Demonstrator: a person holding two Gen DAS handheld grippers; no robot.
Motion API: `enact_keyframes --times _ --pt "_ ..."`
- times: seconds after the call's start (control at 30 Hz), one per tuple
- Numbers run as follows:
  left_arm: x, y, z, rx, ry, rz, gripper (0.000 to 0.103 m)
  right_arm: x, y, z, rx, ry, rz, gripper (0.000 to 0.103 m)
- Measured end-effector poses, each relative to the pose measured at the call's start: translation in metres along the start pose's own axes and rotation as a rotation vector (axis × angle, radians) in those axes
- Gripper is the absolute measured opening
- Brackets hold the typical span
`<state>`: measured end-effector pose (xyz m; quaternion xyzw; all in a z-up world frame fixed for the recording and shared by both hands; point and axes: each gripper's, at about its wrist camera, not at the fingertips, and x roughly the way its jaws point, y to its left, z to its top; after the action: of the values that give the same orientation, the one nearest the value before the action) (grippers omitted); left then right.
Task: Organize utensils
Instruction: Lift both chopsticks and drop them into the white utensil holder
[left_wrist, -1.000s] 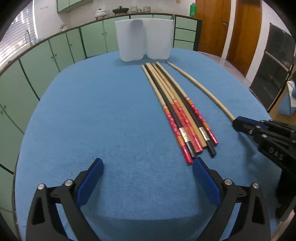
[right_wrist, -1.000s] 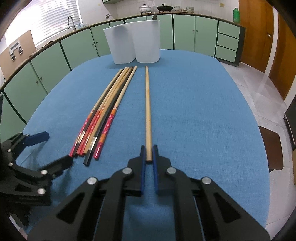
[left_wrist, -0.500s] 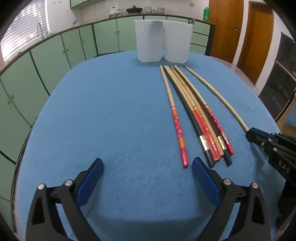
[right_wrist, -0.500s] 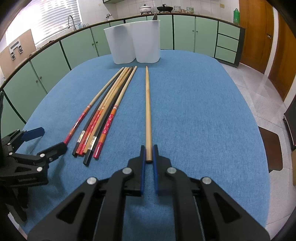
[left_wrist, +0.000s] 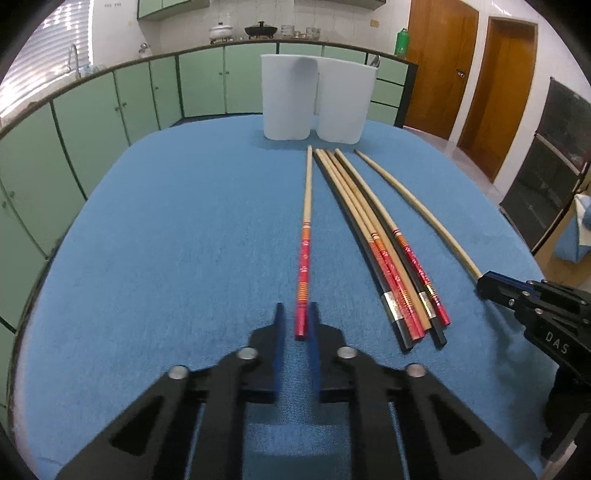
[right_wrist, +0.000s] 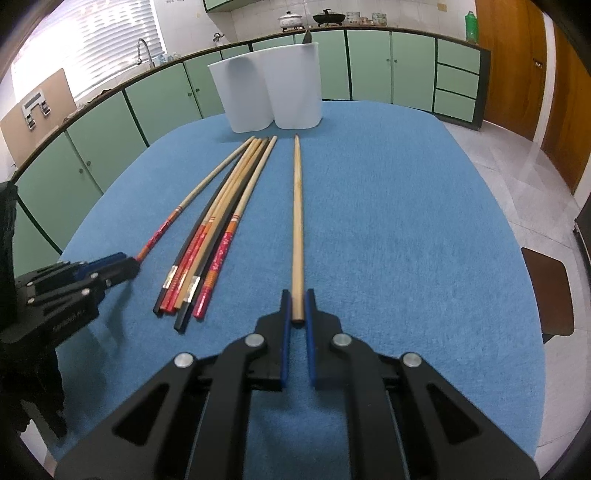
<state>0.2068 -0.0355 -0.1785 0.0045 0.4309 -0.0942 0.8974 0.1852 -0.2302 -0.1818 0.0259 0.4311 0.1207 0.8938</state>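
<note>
The left gripper (left_wrist: 295, 323) has its jaws clamped on the red-handled wooden chopstick (left_wrist: 305, 236), lying on the blue-clothed bench (left_wrist: 177, 229) left of the chopstick bundle (left_wrist: 373, 236). The right gripper (right_wrist: 297, 310) has its jaws clamped on the plain wooden chopstick (right_wrist: 297, 221), right of the bundle.

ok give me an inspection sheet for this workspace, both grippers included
surface: blue cloth over the table, flat
job's things: red-handled chopstick pulled left of the bundle; plain chopstick alone to its right; white twin holder upright at the far edge
clutter: nothing seen
grippers: left gripper shut on the red-handled chopstick's end; right gripper shut on the plain chopstick's end; both chopsticks lie on the cloth
cables: nothing seen
surroundings: green cabinets, pots on the counter, wooden doors, chair by the table
</note>
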Motion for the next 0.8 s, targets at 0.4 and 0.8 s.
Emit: enact_keyframes --times 0.4,0.8 --pt "-0.051 0.013 0.025 0.014 -0.174 0.019 0.006 -0.045 -0.003 0.027 -0.031 -0.131 0.011 0.006" --pt "-0.113 0.016 0.099 0.055 -0.380 -0.016 0.006 -0.106 -0.009 0.109 -0.070 -0.296 0.077 0.006"
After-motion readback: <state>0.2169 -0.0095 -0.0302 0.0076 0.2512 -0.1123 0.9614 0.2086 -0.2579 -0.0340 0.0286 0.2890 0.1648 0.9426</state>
